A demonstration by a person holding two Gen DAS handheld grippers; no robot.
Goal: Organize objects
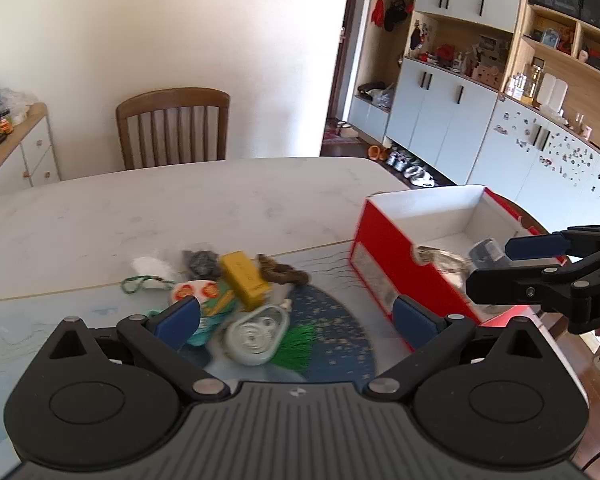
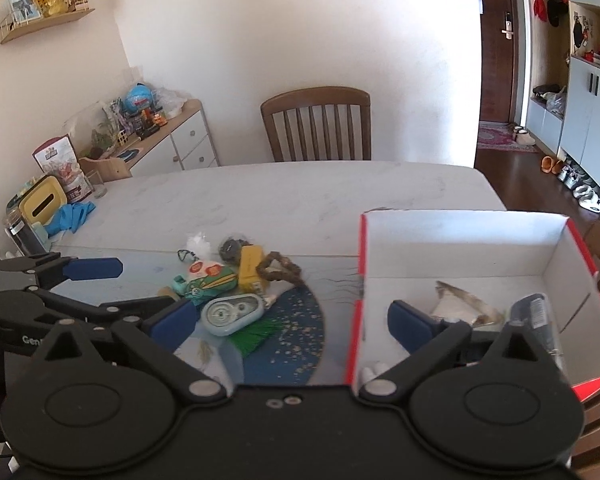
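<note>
Clutter point(image 2: 236, 288) is lying heaped on the surface point(image 2: 300, 200) just left of the red box point(image 2: 460, 248), awaiting sorting. Left gripper point(image 1: 296, 316) and right gripper point(image 2: 288, 320) are hovering, fingers wide and empty, ready for picking.

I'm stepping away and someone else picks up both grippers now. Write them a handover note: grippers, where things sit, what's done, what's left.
Left gripper: open, empty, over the pile.
Right gripper: open, empty, at the near left corner of the red cardboard box with white inside.
In the box: a crumpled clear wrapper and a dark grey tube.
Left on the white marble table: yellow rectangular block, pale green oval tape dispenser, brown braided ring, green brush, several smaller items.
</note>
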